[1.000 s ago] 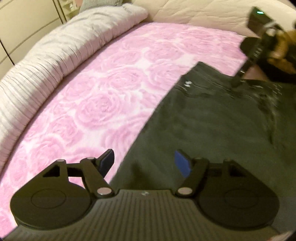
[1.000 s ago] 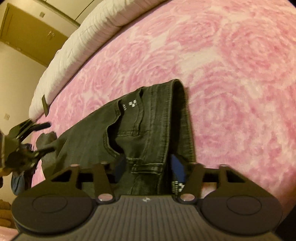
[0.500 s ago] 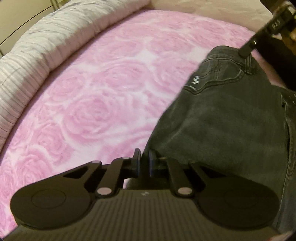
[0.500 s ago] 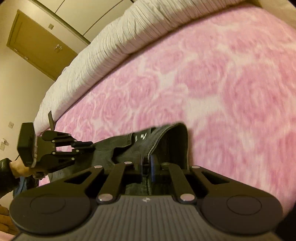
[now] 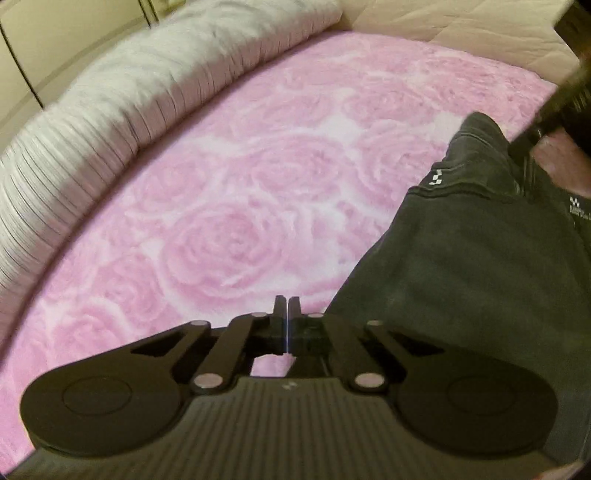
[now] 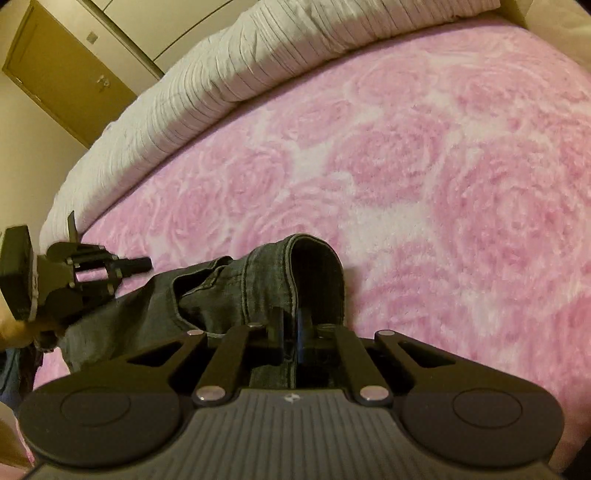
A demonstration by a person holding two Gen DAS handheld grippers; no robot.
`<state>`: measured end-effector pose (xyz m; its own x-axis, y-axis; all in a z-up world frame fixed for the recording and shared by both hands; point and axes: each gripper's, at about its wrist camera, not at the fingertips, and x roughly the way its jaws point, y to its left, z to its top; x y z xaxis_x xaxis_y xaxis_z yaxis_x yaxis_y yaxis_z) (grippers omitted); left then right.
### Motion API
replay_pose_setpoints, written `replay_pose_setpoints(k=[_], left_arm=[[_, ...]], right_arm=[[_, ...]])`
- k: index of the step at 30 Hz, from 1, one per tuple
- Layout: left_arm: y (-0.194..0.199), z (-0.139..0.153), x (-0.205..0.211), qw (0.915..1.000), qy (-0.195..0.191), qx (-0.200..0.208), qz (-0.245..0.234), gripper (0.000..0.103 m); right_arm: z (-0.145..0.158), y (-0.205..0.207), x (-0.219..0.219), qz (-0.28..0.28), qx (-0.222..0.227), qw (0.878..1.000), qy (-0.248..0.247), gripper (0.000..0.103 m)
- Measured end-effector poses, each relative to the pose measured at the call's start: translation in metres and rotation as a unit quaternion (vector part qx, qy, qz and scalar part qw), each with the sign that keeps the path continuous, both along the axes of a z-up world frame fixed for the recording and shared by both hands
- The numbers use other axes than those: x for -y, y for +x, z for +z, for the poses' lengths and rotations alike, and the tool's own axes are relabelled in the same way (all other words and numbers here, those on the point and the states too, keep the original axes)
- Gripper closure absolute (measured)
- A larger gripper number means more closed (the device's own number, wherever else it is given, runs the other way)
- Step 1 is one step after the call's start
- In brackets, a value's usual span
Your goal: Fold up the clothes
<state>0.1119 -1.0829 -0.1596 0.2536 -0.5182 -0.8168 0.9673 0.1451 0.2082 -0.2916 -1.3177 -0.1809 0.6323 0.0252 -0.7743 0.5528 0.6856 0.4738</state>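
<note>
Dark grey jeans (image 5: 476, 266) hang lifted over a pink rose-patterned blanket (image 5: 240, 206). My left gripper (image 5: 286, 314) is shut at the jeans' left edge; whether any fabric sits between the fingers is hidden. My right gripper (image 6: 291, 328) is shut on the jeans' waistband (image 6: 295, 273), which folds over above the fingers. The jeans (image 6: 207, 295) stretch left from it toward the left gripper (image 6: 144, 263), seen from the side in the right wrist view. The right gripper's fingers (image 5: 532, 136) show at the top right of the left wrist view, on the waistband.
A white ribbed duvet roll (image 5: 110, 110) lies along the blanket's far edge, also in the right wrist view (image 6: 240, 74). A beige quilted headboard (image 5: 461, 33) is behind. A brown door (image 6: 62, 74) and cream wall stand beyond the bed.
Both grippers closed from open and lifted the jeans off the blanket. The garment now hangs between them, higher than half a second ago.
</note>
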Motion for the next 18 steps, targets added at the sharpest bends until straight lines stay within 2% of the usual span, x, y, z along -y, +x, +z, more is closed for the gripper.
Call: replay_pose_setpoints(k=[2, 4, 6, 7, 9, 13, 15, 16, 18], left_arm=[[-0.003, 0.001, 0.000, 1.0000, 0.004, 0.002, -0.007, 0.103], [-0.008, 0.008, -0.008, 0.9999, 0.000, 0.001, -0.015, 0.098], [-0.013, 0.017, -0.022, 0.9998, -0.006, -0.003, -0.017, 0.092], [-0.016, 0.021, -0.033, 0.9998, -0.010, -0.007, -0.013, 0.091], [-0.023, 0.031, -0.055, 0.9997, -0.019, -0.017, -0.006, 0.076], [-0.048, 0.050, -0.113, 0.9987, -0.031, -0.037, -0.015, 0.064], [-0.064, 0.049, -0.136, 0.9979, -0.018, -0.058, -0.022, 0.060], [-0.072, 0.049, -0.148, 0.9973, -0.011, -0.067, -0.027, 0.059], [-0.092, 0.041, -0.161, 0.9967, 0.008, -0.054, -0.059, 0.057]], right_arm=[[0.000, 0.000, -0.001, -0.001, -0.002, 1.000, -0.004, 0.099], [-0.001, -0.004, -0.003, -0.010, 0.000, 1.000, 0.004, 0.096], [0.006, -0.010, -0.005, -0.017, 0.006, 1.000, 0.001, 0.077], [0.011, -0.013, -0.009, -0.019, 0.007, 1.000, -0.001, 0.073], [0.022, -0.022, -0.018, -0.021, 0.010, 1.000, -0.005, 0.071], [0.036, -0.034, -0.047, -0.001, 0.005, 1.000, -0.002, 0.068], [0.034, -0.036, -0.061, 0.012, 0.000, 1.000, 0.001, 0.053], [0.030, -0.035, -0.063, 0.012, -0.004, 1.000, 0.003, 0.051], [0.021, -0.034, -0.067, 0.013, -0.012, 1.000, 0.008, 0.051]])
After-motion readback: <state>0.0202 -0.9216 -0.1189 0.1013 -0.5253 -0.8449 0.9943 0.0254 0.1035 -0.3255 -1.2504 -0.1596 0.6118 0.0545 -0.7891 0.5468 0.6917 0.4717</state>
